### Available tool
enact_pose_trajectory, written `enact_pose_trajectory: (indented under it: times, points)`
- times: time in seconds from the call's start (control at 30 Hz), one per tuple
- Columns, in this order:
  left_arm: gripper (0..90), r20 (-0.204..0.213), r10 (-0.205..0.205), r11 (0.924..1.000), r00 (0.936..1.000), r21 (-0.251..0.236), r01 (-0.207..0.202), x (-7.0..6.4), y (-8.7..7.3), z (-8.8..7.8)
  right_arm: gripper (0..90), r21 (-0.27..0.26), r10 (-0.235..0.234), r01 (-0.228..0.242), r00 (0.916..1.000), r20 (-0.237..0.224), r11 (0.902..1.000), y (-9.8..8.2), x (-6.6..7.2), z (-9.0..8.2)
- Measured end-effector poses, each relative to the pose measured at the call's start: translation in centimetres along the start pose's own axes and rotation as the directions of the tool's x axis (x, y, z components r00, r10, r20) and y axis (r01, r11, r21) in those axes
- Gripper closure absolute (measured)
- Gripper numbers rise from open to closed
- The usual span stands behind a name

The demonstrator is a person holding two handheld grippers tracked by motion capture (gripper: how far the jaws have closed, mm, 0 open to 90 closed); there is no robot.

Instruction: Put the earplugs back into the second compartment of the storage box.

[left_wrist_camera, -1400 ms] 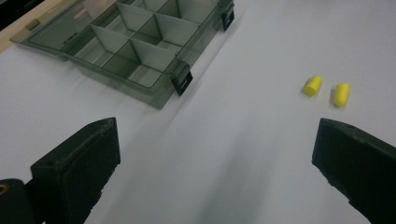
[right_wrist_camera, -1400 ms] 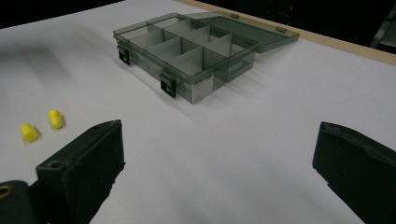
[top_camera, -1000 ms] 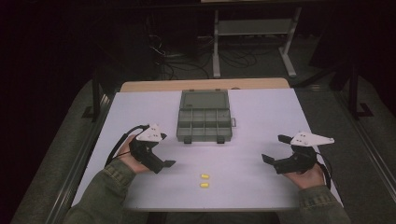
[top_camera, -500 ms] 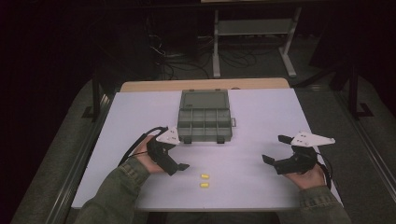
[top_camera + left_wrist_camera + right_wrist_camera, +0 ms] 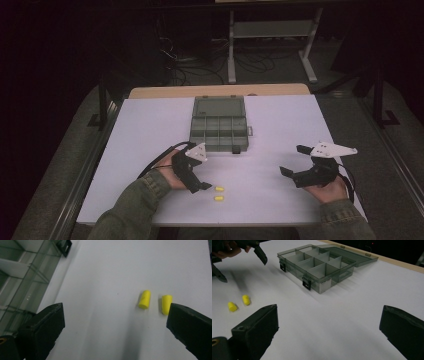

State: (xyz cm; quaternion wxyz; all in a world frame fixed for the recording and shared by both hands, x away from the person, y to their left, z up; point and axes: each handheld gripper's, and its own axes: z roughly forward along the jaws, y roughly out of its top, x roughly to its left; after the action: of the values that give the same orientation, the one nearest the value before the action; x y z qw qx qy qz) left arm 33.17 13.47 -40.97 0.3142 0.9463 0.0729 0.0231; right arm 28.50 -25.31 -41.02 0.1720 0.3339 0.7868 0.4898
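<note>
Two small yellow foam plugs (image 5: 219, 188) (image 5: 218, 198) lie side by side on the white table, near its front edge. My left gripper (image 5: 199, 171) is open just to their left, one jaw tip almost at the nearer plug. In the left gripper view the plugs (image 5: 144, 299) (image 5: 166, 304) lie ahead between the spread jaws of the left gripper (image 5: 116, 315), toward the right jaw. My right gripper (image 5: 293, 160) hovers open and empty at the table's right. Seen from the right gripper (image 5: 329, 315), the plugs (image 5: 246, 300) (image 5: 232, 306) lie far left.
A grey-green compartment box (image 5: 219, 131) stands open at the middle back of the table (image 5: 140, 130), its lid laid flat behind it. The box's compartments (image 5: 317, 265) look empty. Cables and a metal stand are on the dark floor beyond.
My left gripper has moved right and forward, from the table's left side up to the two yellow plugs. The right gripper has stayed where it was.
</note>
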Motion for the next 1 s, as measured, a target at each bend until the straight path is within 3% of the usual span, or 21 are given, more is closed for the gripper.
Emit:
enact_pose_trajectory:
  times: [0.3, 0.57, 0.77, 1.0]
  points:
    - [7.2, 0.044, 0.036, 0.9990, 0.9984, 0.027, -0.037, -0.5, 0.9, 1.7, 1.6, 0.015, -0.011, 0.011, 0.9999, -0.007, 0.9998, -0.1, 0.2, 0.3]
    - [17.7, 0.090, 0.058, 0.9974, 0.9942, 0.037, -0.062, -0.7, 1.3, 2.5, 1.6, 0.022, -0.015, 0.015, 0.9999, -0.009, 0.9997, -0.1, 0.3, 0.4]
    - [21.0, 0.101, 0.072, 0.9963, 0.9923, 0.040, -0.076, -0.8, 1.6, 3.0, 1.6, 0.023, -0.018, 0.018, 0.9998, -0.011, 0.9996, -0.1, 0.4, 0.4]
    - [34.4, 0.107, 0.103, 0.9927, 0.9889, 0.051, -0.109, -1.3, 1.7, 3.4, 1.6, 0.021, -0.018, 0.018, 0.9998, -0.013, 0.9996, -0.1, 0.3, 0.3]
